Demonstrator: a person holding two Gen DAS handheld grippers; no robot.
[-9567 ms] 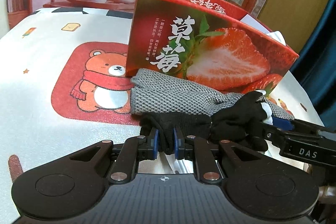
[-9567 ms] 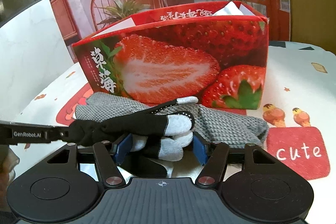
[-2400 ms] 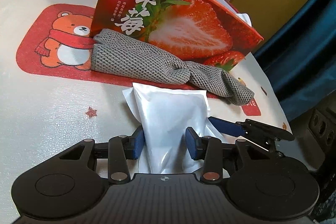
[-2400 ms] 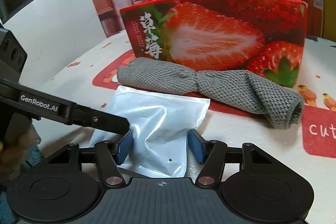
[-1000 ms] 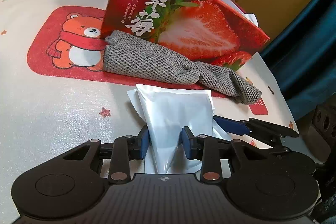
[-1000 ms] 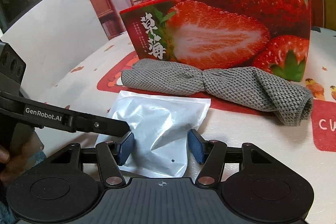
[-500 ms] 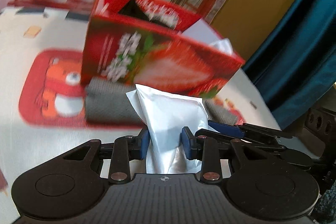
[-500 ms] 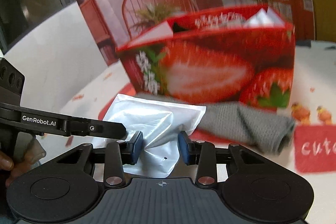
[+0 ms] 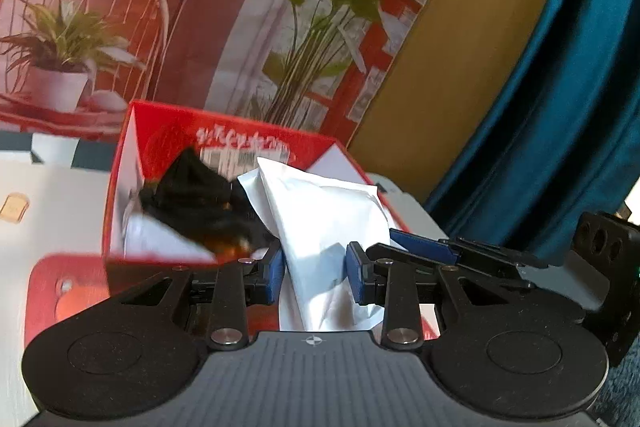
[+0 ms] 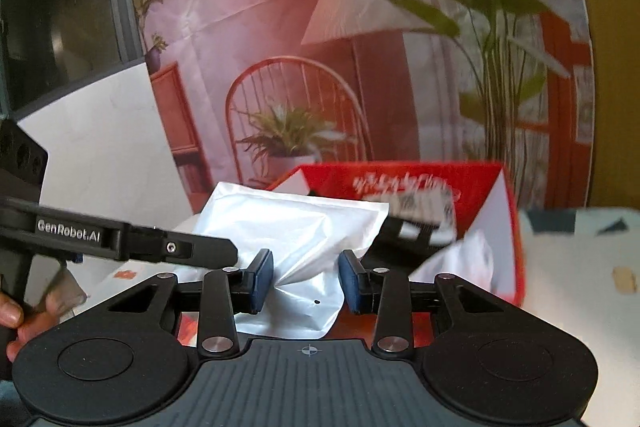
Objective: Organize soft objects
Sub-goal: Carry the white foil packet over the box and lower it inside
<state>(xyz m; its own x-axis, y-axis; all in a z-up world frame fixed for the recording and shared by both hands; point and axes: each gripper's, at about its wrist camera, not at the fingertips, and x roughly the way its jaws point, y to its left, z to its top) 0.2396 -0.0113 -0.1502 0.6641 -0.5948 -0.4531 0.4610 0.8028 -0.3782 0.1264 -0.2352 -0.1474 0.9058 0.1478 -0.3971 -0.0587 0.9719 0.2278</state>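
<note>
A soft white plastic pouch (image 9: 320, 227) is held in the air by both grippers, just above the near rim of the open red strawberry box (image 9: 132, 131). My left gripper (image 9: 315, 277) is shut on the pouch's near end. My right gripper (image 10: 306, 281) is shut on the same pouch (image 10: 296, 231) from the other side. Black gloves (image 9: 200, 203) lie inside the box, beside white paper. The box (image 10: 508, 227) also shows in the right wrist view, behind the pouch.
The box stands on a white tablecloth (image 9: 48, 195) with cartoon prints. A printed backdrop with a chair and plants (image 10: 288, 131) stands behind the table. A blue curtain (image 9: 560, 107) hangs at the right. The grey knitted cloth is out of view.
Both grippers shut on the white pouch and lifted it off the table, up to the open top of the strawberry box. The black gloves now lie in the box.
</note>
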